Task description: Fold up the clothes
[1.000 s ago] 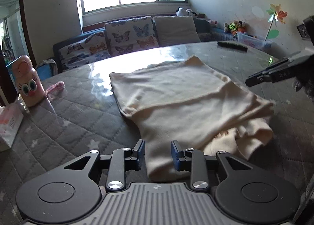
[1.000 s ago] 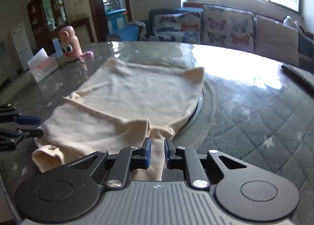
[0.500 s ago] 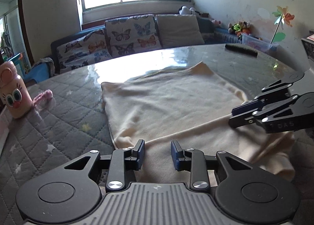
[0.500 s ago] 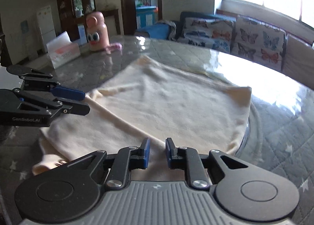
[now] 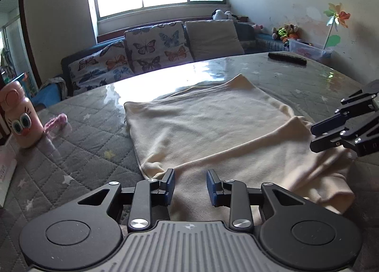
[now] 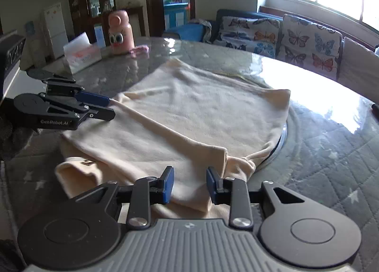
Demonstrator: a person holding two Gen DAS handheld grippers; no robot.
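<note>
Cream knit garment is lying on the round glass-topped table, partly folded: a top layer is doubled over toward the near side, its fold edge running diagonally across the cloth. A loose cuff or sleeve end is sticking out from under the near edge, and it carries a small mark I cannot read.

Left gripper is hovering over the near edge of the garment, jaws parted, nothing between them. Right gripper is doing the same at the other near corner, jaws equally spread and empty, with cloth showing below the gap. Whether either fingertip is touching the fabric cannot be told.

Judged step: between folds. One fold is looking complete and both tools are positioning for a fresh grasp along the near hem.

Next move, as I judge it: both grippers are needing to come down and pinch all stacked layers at the two near corners, including the protruding sleeve end, then carry that edge across together so the layers are not shearing apart. Soft knit is likely to bunch if only the top ply is caught.

Off to the side: pink cartoon bottle, tissue box, and a dark remote at the far rim.
</note>
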